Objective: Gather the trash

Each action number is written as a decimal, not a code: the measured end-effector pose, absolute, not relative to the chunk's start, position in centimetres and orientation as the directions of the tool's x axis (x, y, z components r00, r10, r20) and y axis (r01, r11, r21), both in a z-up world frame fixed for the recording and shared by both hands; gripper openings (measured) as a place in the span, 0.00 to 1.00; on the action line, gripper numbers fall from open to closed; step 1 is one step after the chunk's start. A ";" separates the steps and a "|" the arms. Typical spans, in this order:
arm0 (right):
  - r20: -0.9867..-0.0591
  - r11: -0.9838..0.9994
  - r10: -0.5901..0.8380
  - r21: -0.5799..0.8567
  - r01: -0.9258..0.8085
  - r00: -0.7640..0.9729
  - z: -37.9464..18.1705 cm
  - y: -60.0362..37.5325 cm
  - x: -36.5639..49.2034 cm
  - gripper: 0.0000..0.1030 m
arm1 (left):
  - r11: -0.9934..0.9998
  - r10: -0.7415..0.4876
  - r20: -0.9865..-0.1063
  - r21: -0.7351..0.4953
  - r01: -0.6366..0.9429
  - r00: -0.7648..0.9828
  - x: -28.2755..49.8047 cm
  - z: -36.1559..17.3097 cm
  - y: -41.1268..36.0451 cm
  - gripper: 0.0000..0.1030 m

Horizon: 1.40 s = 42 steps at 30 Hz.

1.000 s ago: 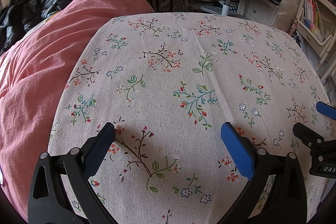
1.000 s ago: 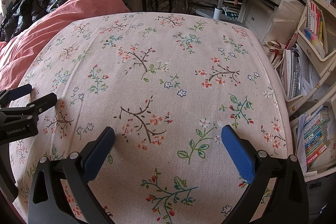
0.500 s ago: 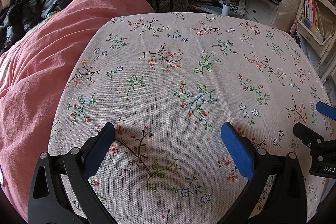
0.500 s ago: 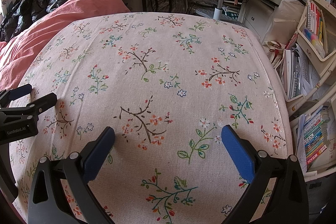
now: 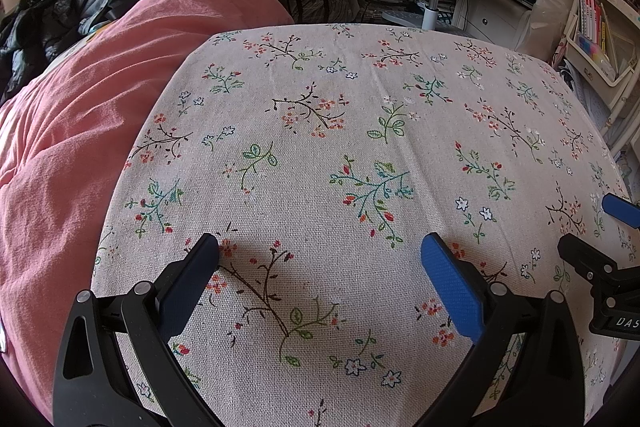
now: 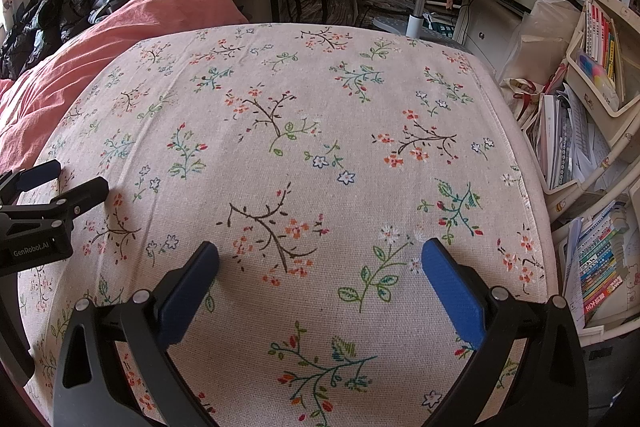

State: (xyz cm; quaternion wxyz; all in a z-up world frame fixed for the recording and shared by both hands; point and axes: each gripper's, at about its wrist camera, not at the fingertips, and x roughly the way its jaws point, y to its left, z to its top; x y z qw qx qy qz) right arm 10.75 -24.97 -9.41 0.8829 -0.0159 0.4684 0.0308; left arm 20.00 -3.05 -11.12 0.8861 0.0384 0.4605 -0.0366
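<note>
My left gripper [image 5: 320,259] and right gripper [image 6: 320,261] hang wide apart over the flowery cloth [image 5: 360,155], holding nothing. I see no trash anywhere on it. So I cannot tell how it would feel or where to grab.

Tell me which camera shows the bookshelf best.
The right wrist view: the bookshelf fills its right edge, showing several tiers of books and papers beside the floral cloth. The left wrist view catches only its upper shelves at the far right.

The right tool [image 6: 320,267] hangs spread wide over the floral tablecloth [image 6: 320,107].
</note>
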 end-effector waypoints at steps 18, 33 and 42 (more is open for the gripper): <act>-0.828 0.998 0.039 0.001 -0.069 0.559 -9.4 -25.0 10.7 0.94 | 0.994 -0.030 -0.819 0.034 0.100 0.573 20.0 -11.1 -3.0 0.95; -0.828 0.998 0.039 0.000 -0.069 0.559 -9.4 -24.9 10.6 0.94 | 0.994 -0.030 -0.819 0.034 0.100 0.573 20.0 -11.1 -3.1 0.95; -0.828 0.998 0.039 0.000 -0.069 0.559 -9.4 -25.0 10.8 0.94 | 0.994 -0.030 -0.819 0.034 0.101 0.573 20.0 -11.1 -3.0 0.95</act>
